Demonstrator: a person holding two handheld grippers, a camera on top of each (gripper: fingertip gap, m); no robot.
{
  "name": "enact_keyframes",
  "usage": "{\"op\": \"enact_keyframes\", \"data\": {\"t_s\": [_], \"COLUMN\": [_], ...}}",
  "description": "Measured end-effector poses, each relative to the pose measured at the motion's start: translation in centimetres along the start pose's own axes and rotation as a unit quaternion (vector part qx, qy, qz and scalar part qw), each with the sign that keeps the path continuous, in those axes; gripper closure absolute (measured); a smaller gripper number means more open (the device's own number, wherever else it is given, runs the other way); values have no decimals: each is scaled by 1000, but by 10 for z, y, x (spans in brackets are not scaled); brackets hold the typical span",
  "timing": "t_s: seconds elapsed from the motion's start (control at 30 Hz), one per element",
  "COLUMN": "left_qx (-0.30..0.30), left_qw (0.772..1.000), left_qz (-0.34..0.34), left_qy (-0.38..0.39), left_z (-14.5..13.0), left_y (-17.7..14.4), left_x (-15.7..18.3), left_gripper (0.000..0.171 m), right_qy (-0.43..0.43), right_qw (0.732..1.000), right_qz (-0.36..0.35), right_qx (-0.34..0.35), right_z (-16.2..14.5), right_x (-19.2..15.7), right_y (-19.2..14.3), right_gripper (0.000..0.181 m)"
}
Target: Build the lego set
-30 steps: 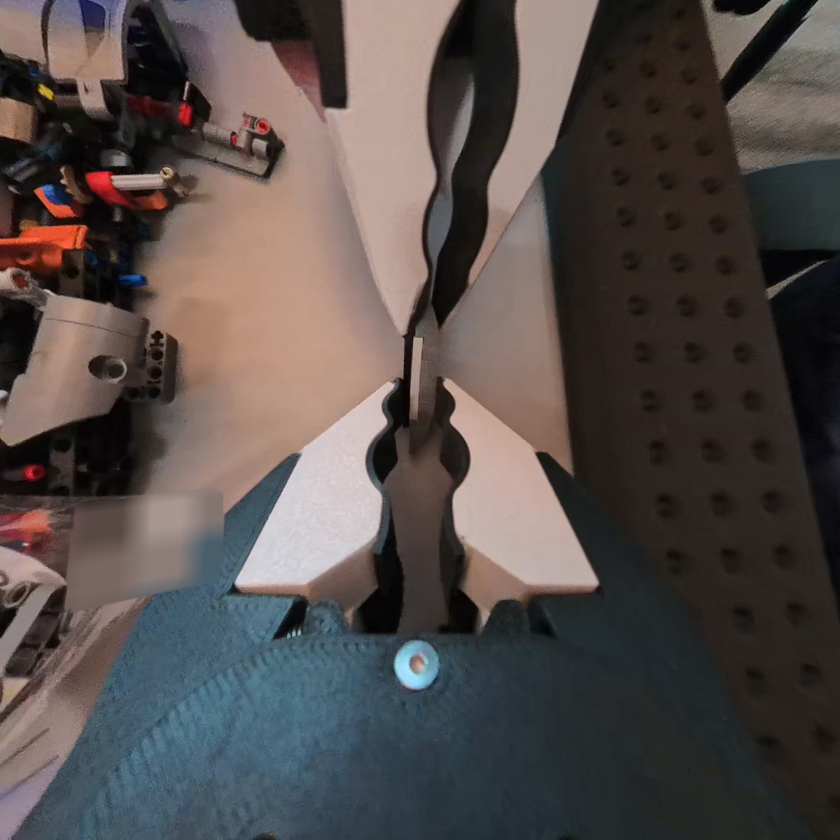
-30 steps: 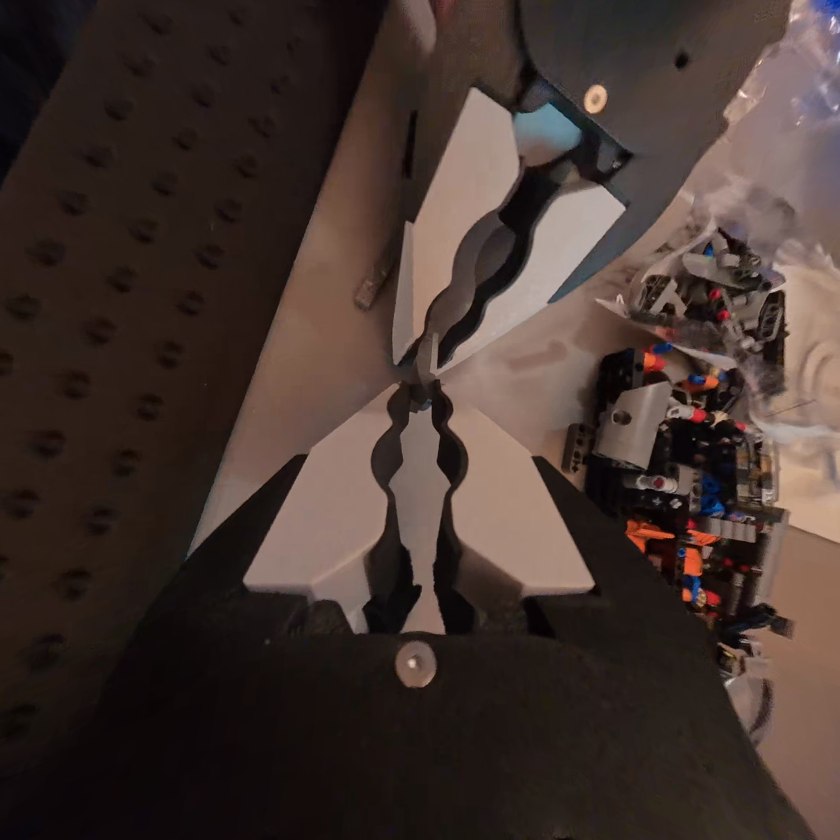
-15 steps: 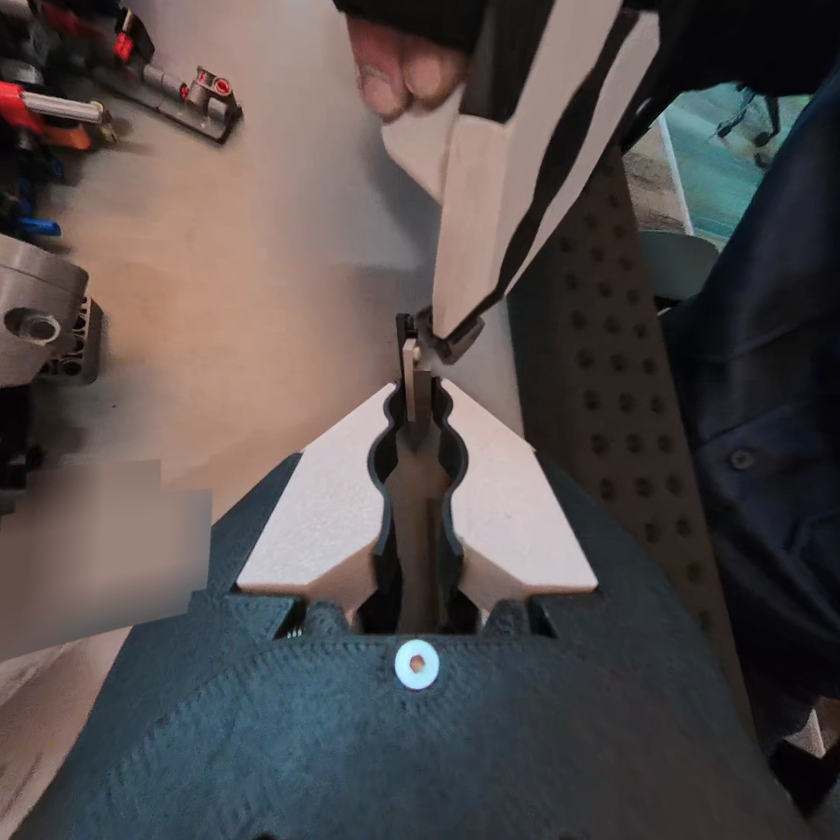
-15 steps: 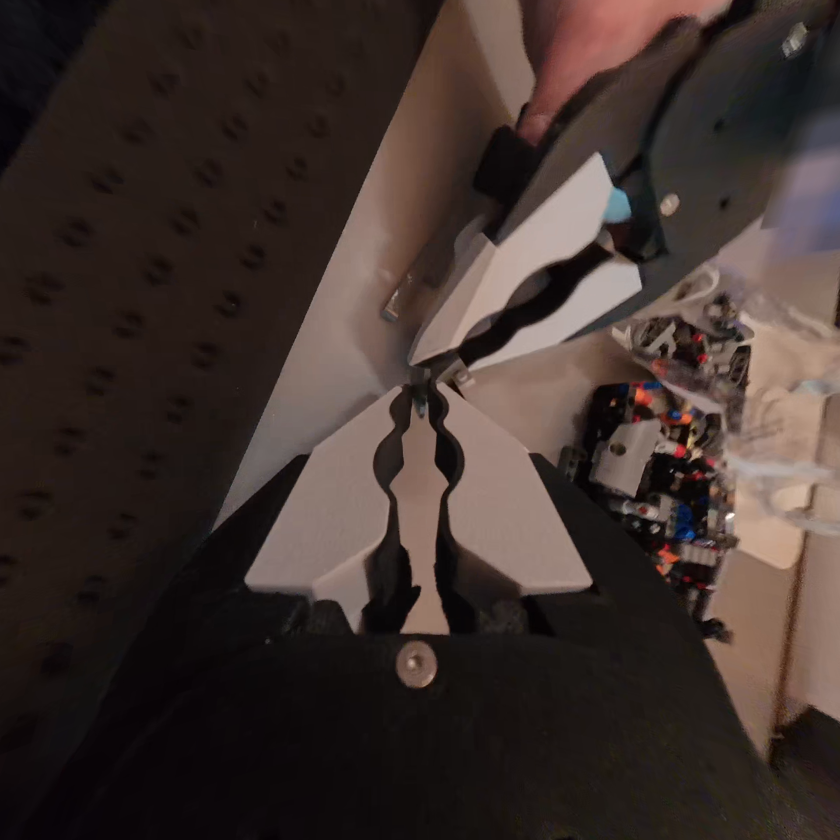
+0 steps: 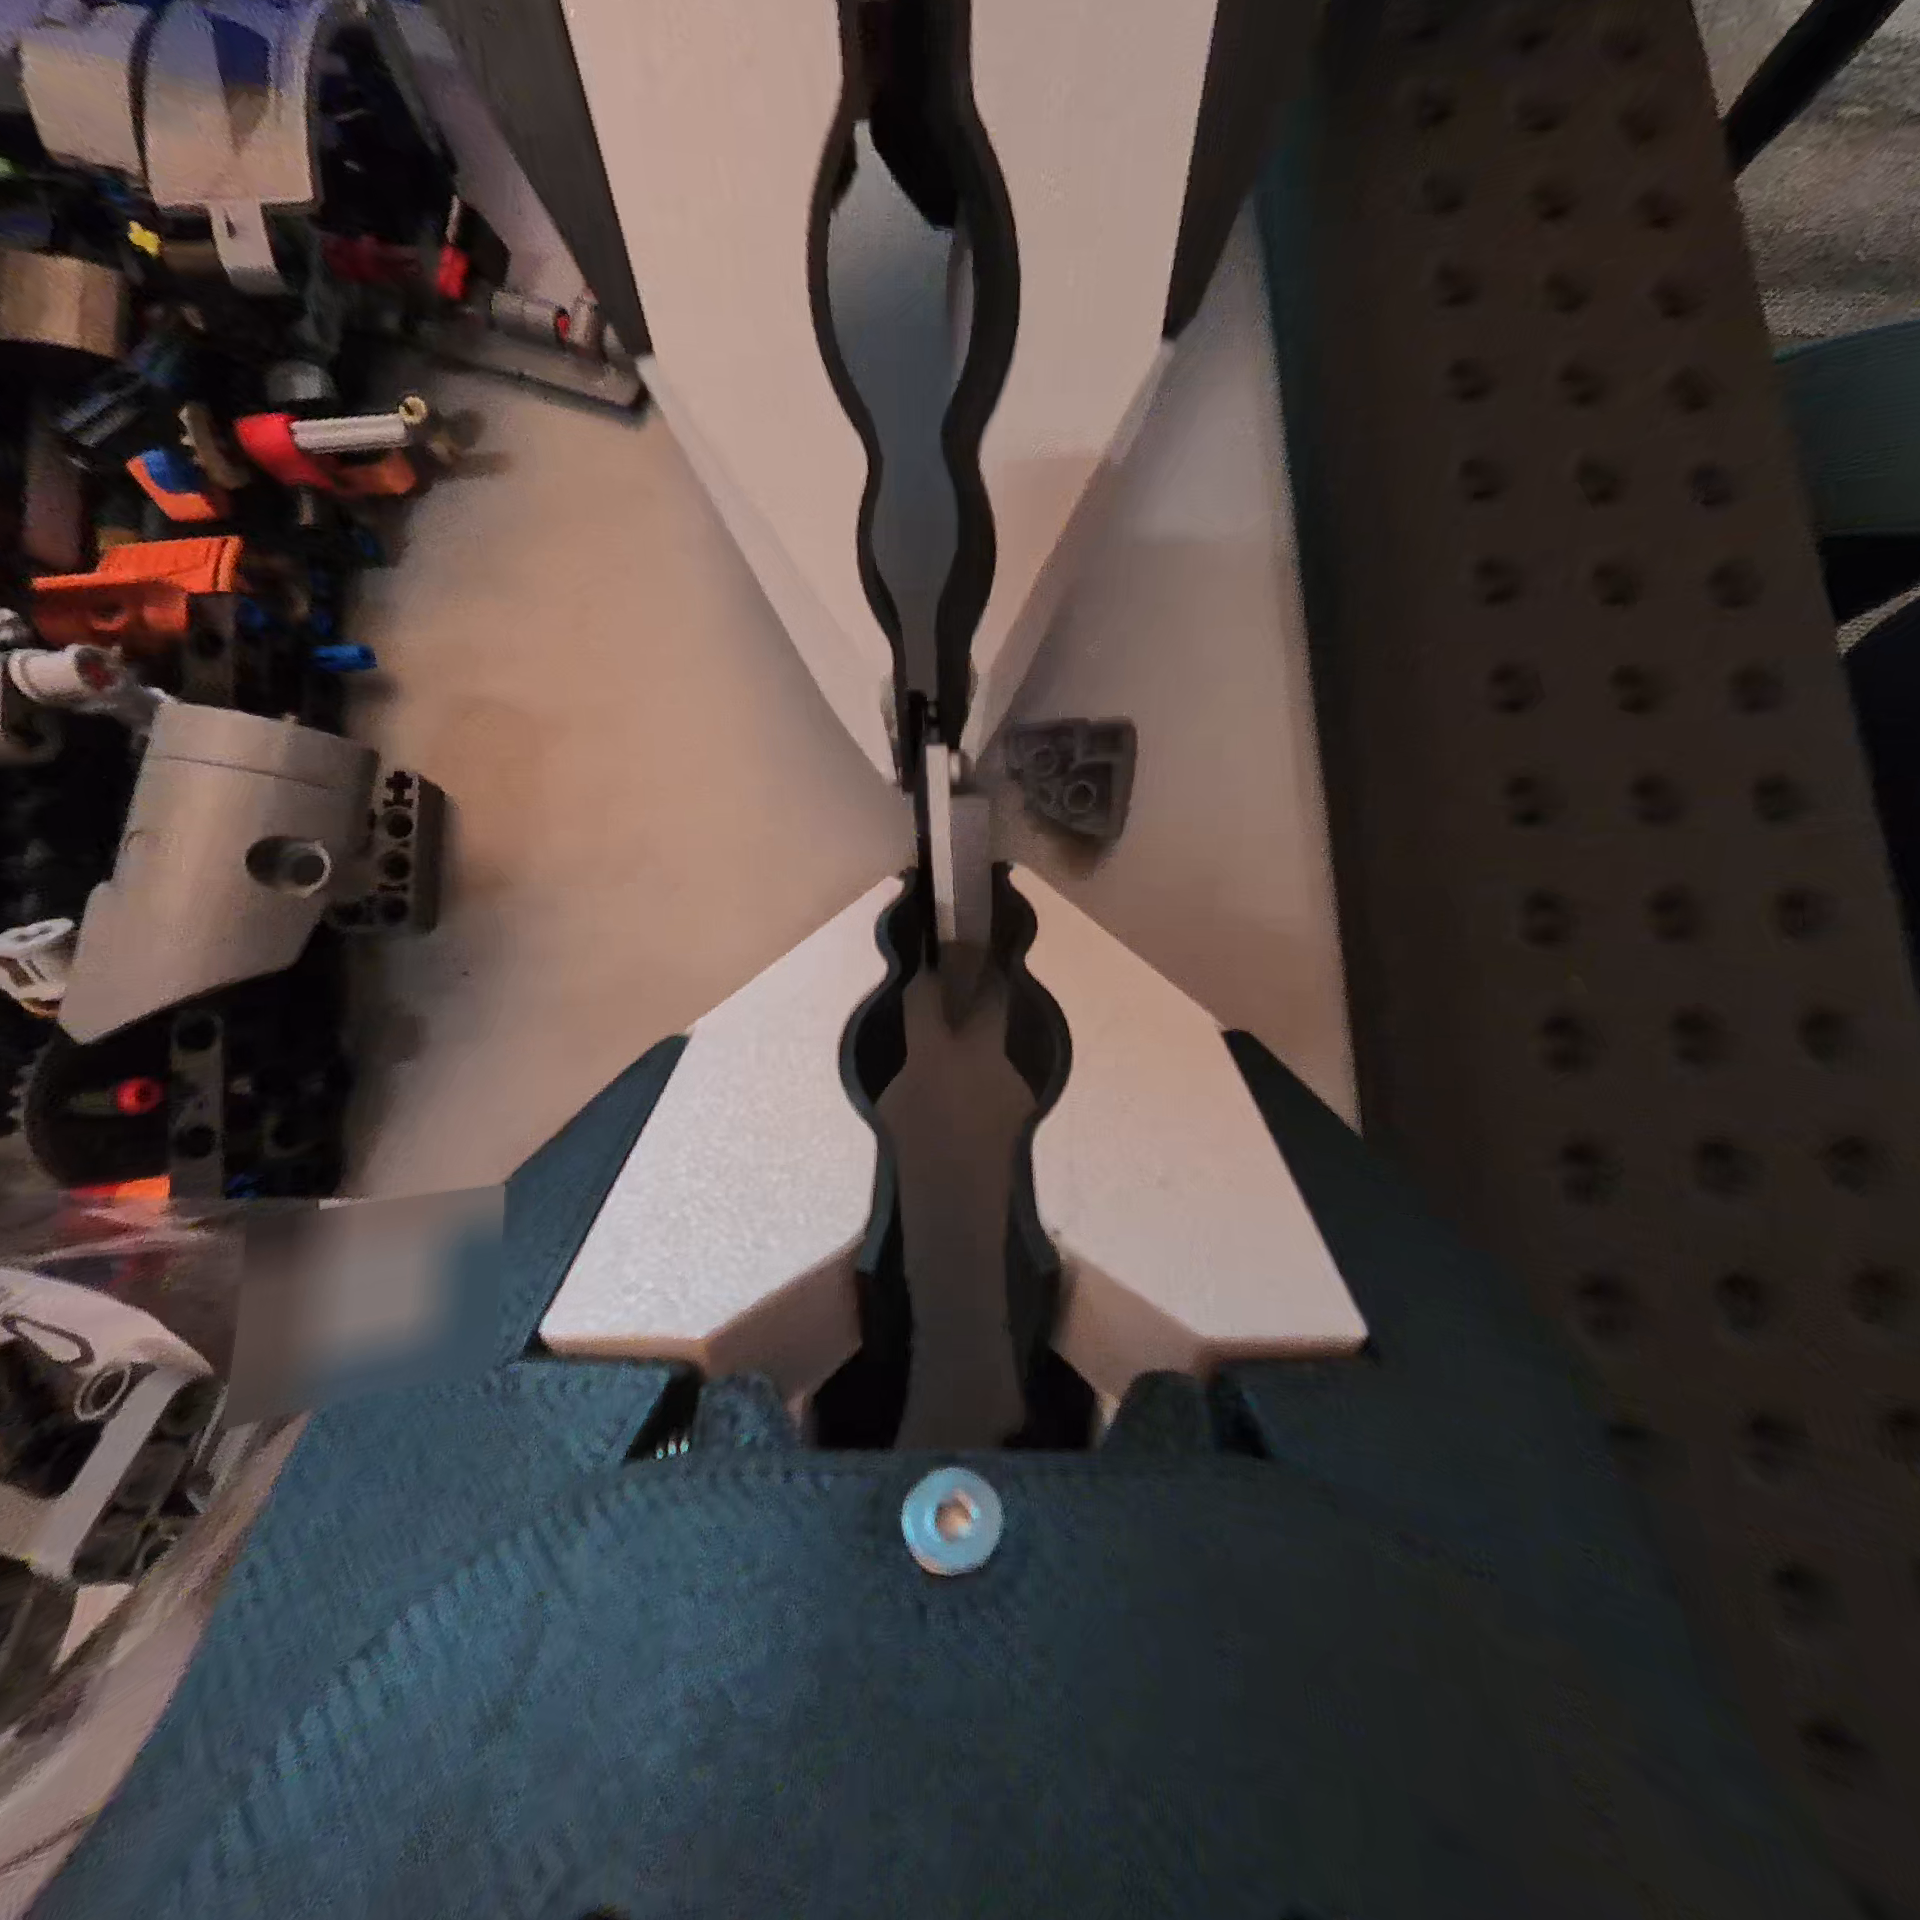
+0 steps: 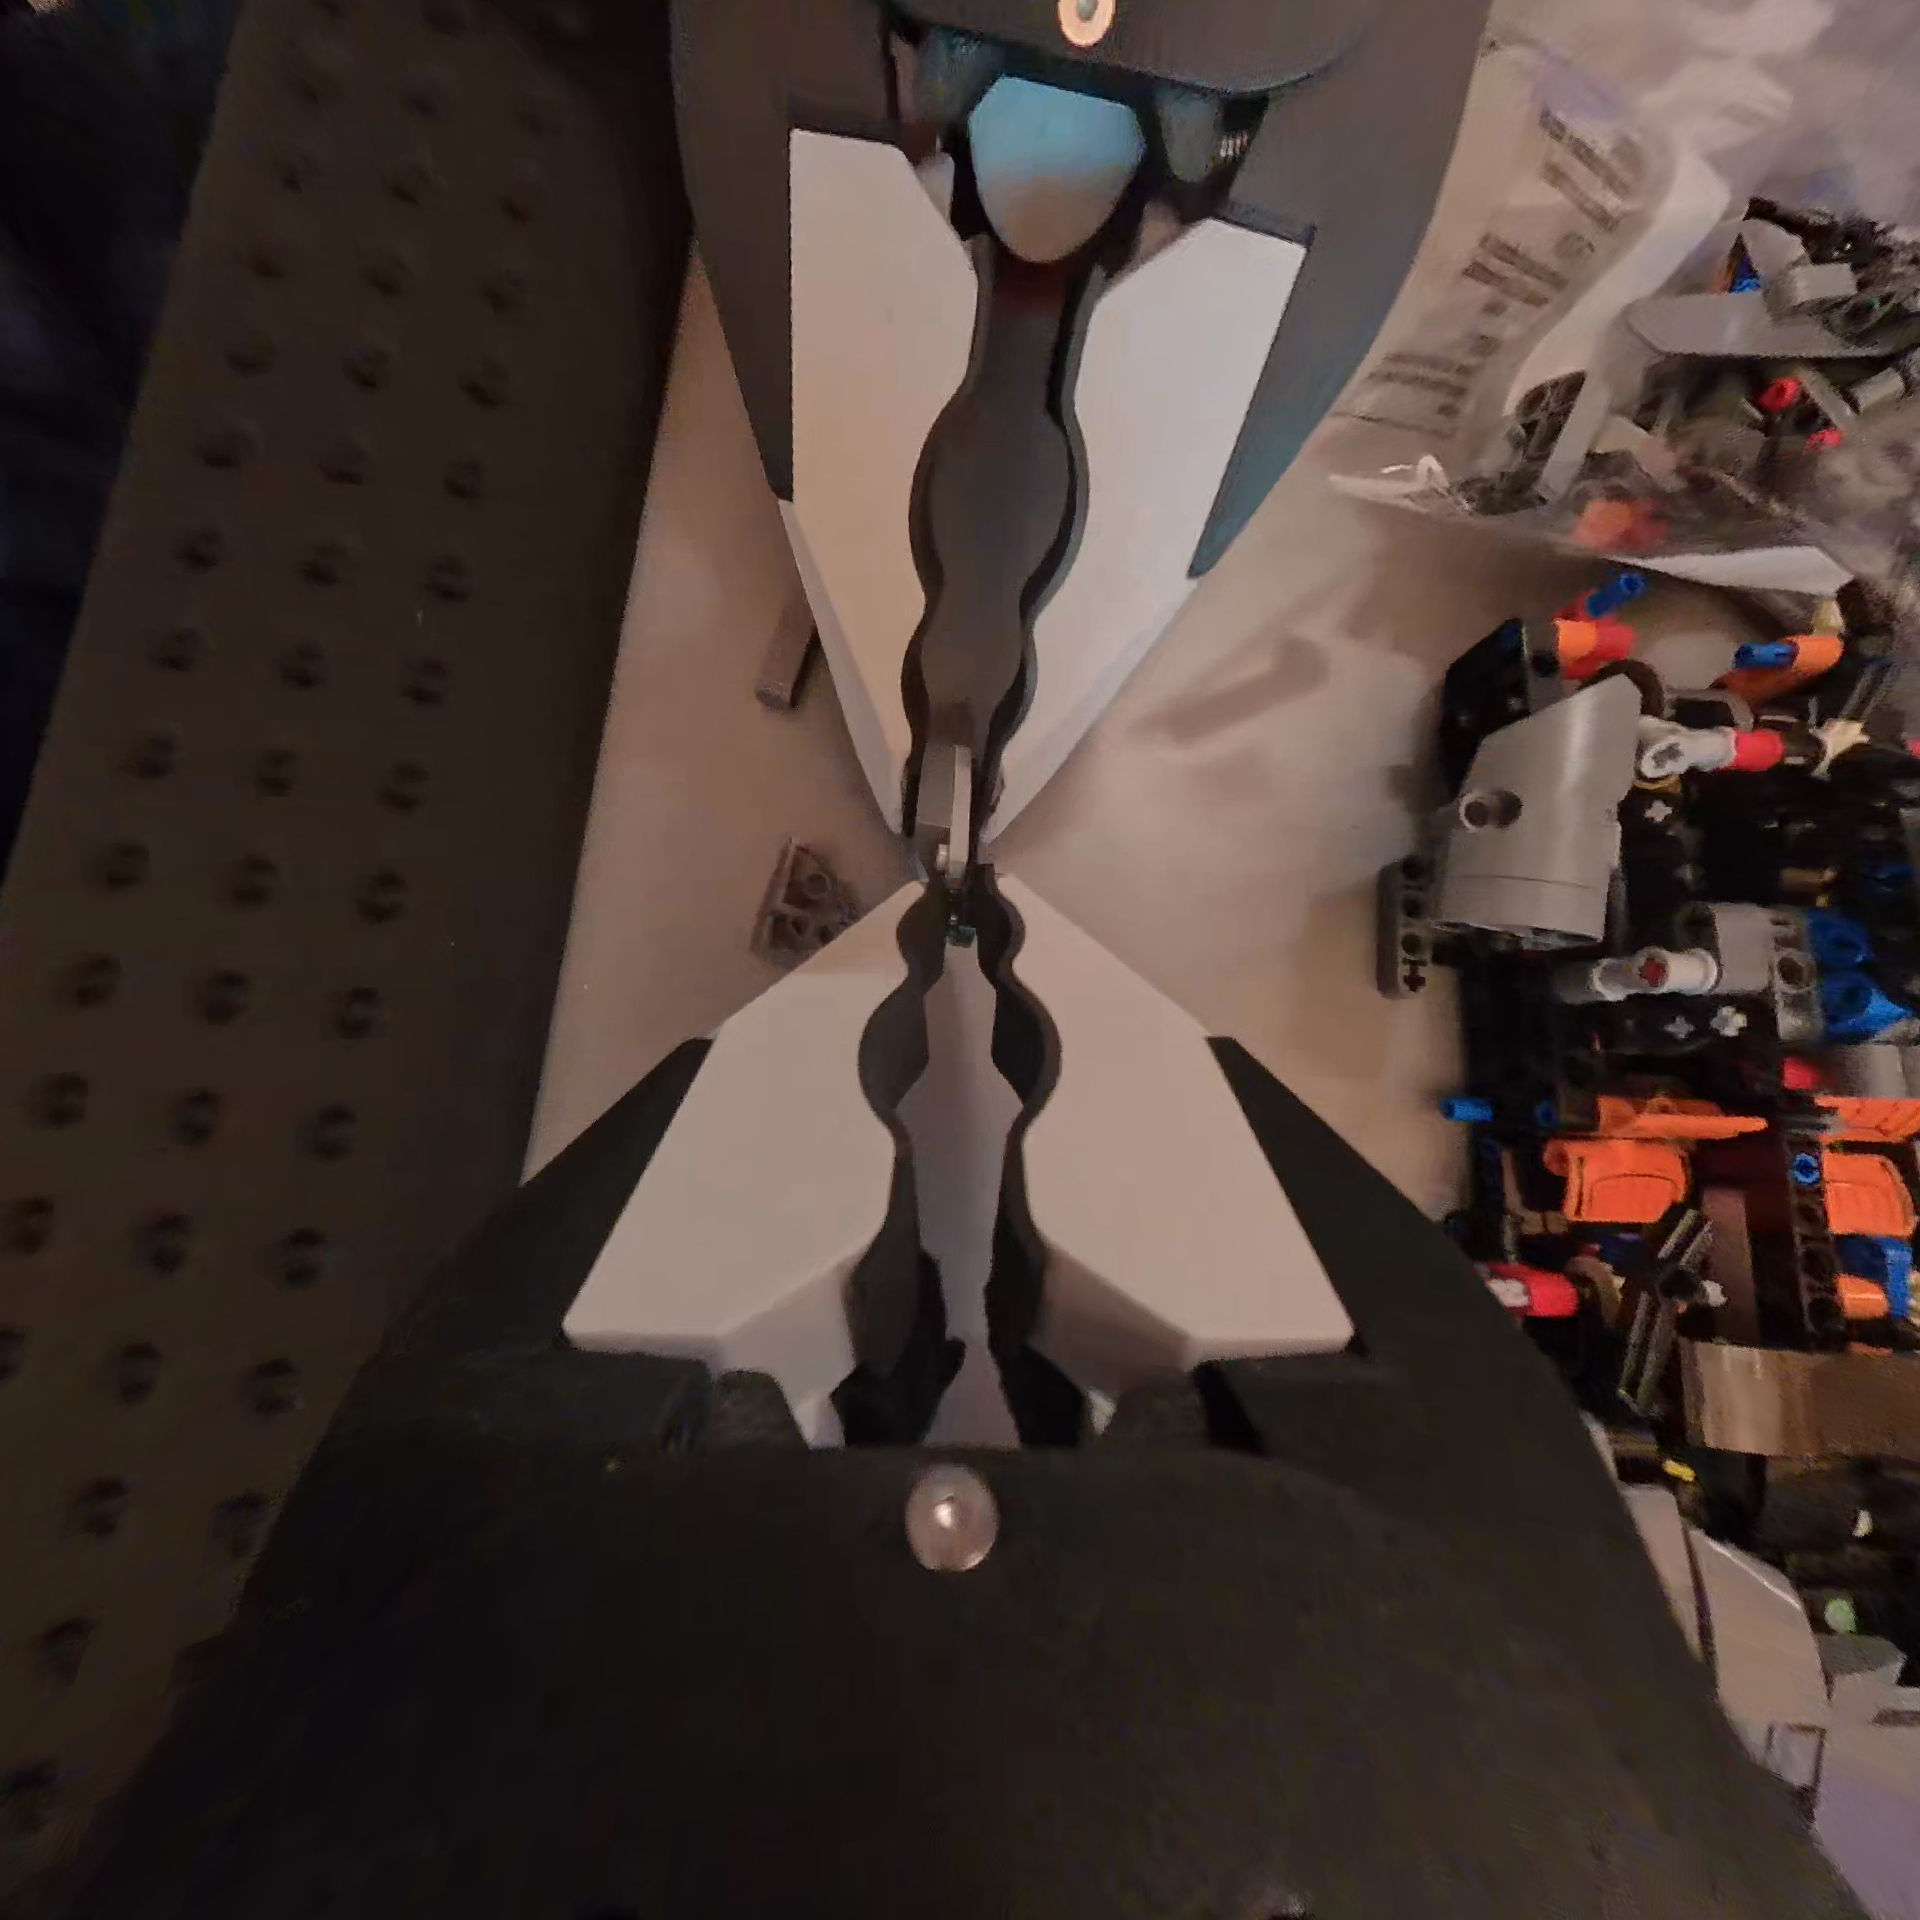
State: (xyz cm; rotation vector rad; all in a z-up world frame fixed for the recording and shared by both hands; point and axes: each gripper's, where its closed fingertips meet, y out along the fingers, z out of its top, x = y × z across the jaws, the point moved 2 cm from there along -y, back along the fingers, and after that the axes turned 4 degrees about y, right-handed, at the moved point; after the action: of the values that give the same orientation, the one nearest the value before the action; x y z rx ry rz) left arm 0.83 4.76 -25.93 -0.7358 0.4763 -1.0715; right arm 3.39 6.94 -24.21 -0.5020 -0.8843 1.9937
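My left gripper (image 5: 951, 888) is shut on a thin light grey plate (image 5: 948, 821), held edge-on above the table. My right gripper (image 6: 957, 891) is shut on a small dark piece (image 6: 959, 920) at its tips. The two grippers meet tip to tip in one line, and the two pieces touch. In the left wrist view the right gripper (image 5: 932, 719) comes down from the top. In the right wrist view the left gripper (image 6: 943, 823) comes down from the top with the grey plate (image 6: 940, 784). The half-built model (image 6: 1662, 1039) stands to the right there, and at the left in the left wrist view (image 5: 229, 883).
A dark grey wedge plate (image 5: 1075, 774) lies on the table beside the tips and also shows in the right wrist view (image 6: 805, 899). A short dark bar (image 6: 784, 660) lies farther off. A dark studded board (image 6: 260, 727) borders the table. A plastic bag of parts (image 6: 1662, 260) lies beyond the model. The tips of both grippers are at nearly the same place.
The right gripper has swung from a tilt into line with the left gripper, tip to tip as one second ago. The wedge plate now shows on the table beside the tips.
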Motion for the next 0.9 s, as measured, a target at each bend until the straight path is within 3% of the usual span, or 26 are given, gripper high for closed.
{"op": "enact_keyframes", "data": {"t_s": [0.2, 0.27, 0.3, 0.37, 0.43, 0.7, 0.77, 0.9], "left_qx": [-9, -12, -15, -22, -26, -70, -73, -58], "left_qw": [1000, 1000, 1000, 1000, 999, 991, 990, 995], "left_qz": [13, 10, 12, 16, 20, 96, 102, 65], "left_qy": [0, 2, 6, 15, 20, 62, 68, 49], "left_z": [-5, -5, -4, -3, -3, -4, -4, -4], "left_y": [0, 1, 1, 2, 2, 1, 1, 1], "left_x": [-5, -3, -3, -1, -2, -11, -10, -6], "left_gripper": [164, 164, 164, 164, 164, 164, 164, 164], "right_qy": [63, 39, 21, -12, -13, 127, 114, -10], "right_qw": [997, 998, 999, 1000, 1000, 991, 993, 1000], "right_qz": [34, 24, 13, -3, -7, 27, 23, -23], "right_qx": [31, 36, 29, 0, -11, 8, 6, -5], "right_z": [0, 6, 7, 3, 2, 0, -1, 3], "right_x": [6, 2, 1, -2, -2, 9, 8, 1], "right_y": [-4, -4, -2, 4, 6, 7, 6, 7], "right_gripper": [178, 154, 152, 172, 172, 173, 173, 172]}}
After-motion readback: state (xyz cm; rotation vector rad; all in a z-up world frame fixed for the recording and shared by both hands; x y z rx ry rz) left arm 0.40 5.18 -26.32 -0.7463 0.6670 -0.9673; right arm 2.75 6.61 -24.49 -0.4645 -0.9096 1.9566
